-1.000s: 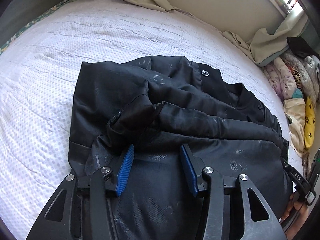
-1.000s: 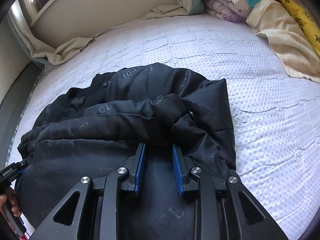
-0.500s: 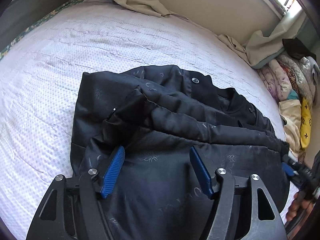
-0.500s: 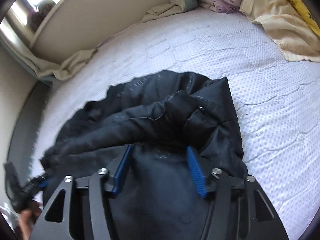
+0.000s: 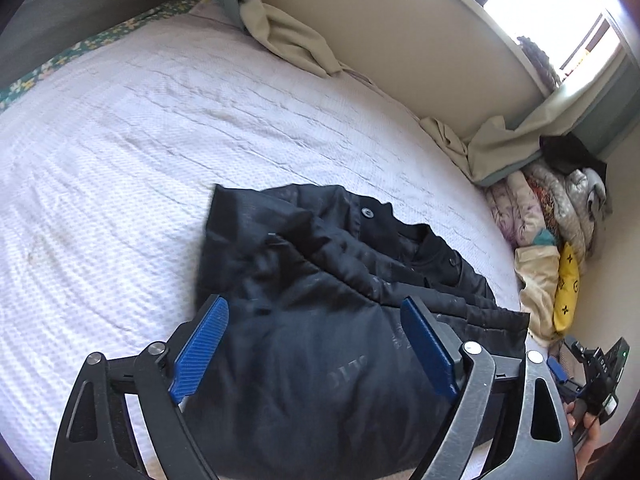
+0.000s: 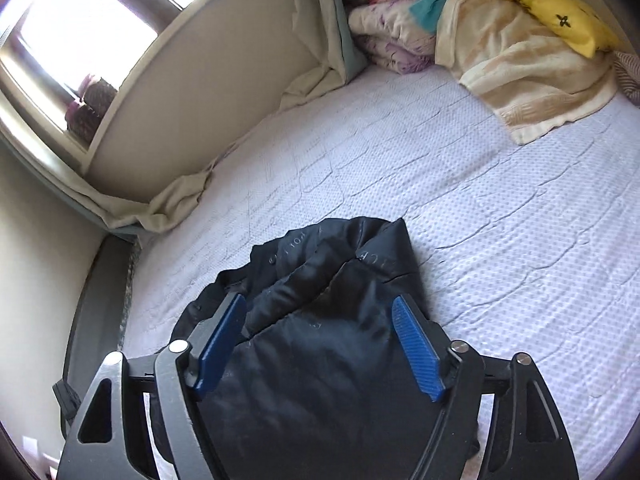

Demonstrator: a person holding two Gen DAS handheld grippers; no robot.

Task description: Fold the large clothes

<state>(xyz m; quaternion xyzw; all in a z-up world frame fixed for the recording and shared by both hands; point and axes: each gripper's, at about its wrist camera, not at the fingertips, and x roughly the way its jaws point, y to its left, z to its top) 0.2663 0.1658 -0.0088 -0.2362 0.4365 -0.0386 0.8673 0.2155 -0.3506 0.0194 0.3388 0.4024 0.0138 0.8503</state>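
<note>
White quilted bed (image 5: 120, 152) fills our view, window light pouring in behind. Our left gripper (image 5: 316, 344) hangs wide open over the black jacket (image 5: 340, 320), and our right gripper (image 6: 320, 344) gapes just as wide above it, clamping nothing. Jacket lies bunched at the bed's near edge; piled blankets (image 6: 500, 40) sit well beyond.

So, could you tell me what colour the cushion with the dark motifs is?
Yellow cushion; right wrist view shows it best.

Both wrist views look down, close; share jacket (image 5: 320, 340).
</note>
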